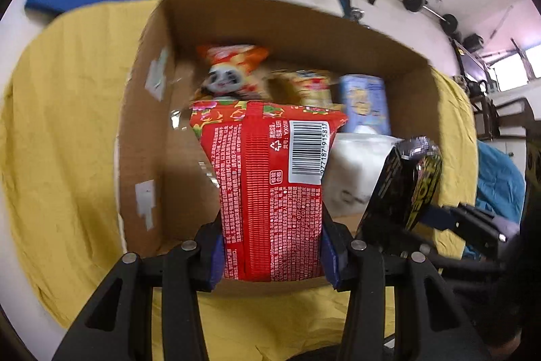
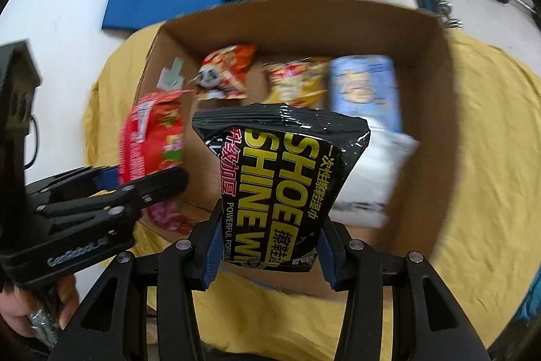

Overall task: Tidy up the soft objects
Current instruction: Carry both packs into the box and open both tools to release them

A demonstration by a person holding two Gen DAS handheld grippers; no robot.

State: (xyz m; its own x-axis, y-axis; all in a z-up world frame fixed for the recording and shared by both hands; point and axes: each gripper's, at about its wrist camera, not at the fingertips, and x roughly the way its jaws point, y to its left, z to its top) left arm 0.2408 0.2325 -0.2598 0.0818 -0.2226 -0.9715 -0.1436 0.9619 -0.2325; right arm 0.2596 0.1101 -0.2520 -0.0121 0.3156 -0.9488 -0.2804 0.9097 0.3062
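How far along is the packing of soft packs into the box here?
Done: several packs already lie in the cardboard box. In hand: the left gripper grips a red pack and the right gripper a black shoe-wipe pack, both above the box. Left: releasing both inside.

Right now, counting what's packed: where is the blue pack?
The blue pack lies inside the cardboard box, far right corner, beside the yellow packet.

I see bare floor in the open brown cardboard box [image 2: 436, 83] only at its near left, since the orange panda snack bag [image 2: 225, 73], yellow snack bag [image 2: 297, 83], pale blue pack [image 2: 365, 90] and white pack [image 2: 375, 178] crowd the far wall and right side.
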